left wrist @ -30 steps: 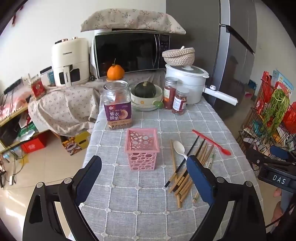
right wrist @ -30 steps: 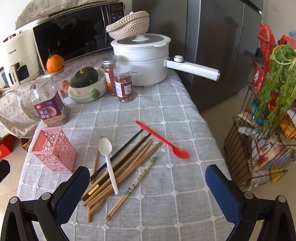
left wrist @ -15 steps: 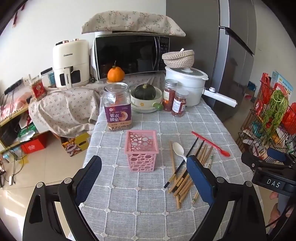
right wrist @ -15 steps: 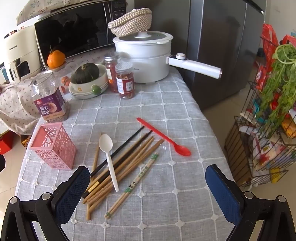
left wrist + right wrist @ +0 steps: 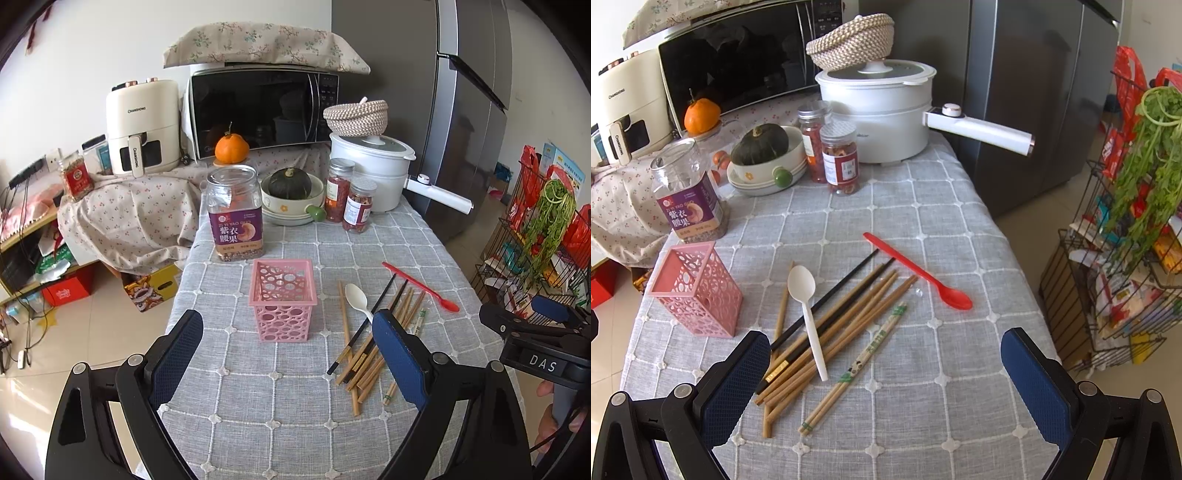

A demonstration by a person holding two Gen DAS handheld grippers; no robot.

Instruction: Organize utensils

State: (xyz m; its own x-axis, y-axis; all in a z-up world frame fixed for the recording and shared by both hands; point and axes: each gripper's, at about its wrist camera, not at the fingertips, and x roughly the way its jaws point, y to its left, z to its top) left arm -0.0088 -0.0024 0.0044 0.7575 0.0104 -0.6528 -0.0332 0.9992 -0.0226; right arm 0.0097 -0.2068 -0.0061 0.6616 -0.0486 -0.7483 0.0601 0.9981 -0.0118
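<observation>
Both grippers have been brought slightly nearer the table since the earlier frames. The left gripper (image 5: 288,354) is held wide apart and empty, the pink basket (image 5: 282,302) just ahead between its fingers. The right gripper (image 5: 886,373) gapes empty too, chopsticks (image 5: 846,325), white spoon (image 5: 807,310) and red spoon (image 5: 919,273) ahead, untouched

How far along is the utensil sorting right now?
Nothing done: the pink basket looks empty. Nothing in hand: left gripper and right gripper are open. Left on the cloth: chopsticks, white spoon, red spoon.
</observation>
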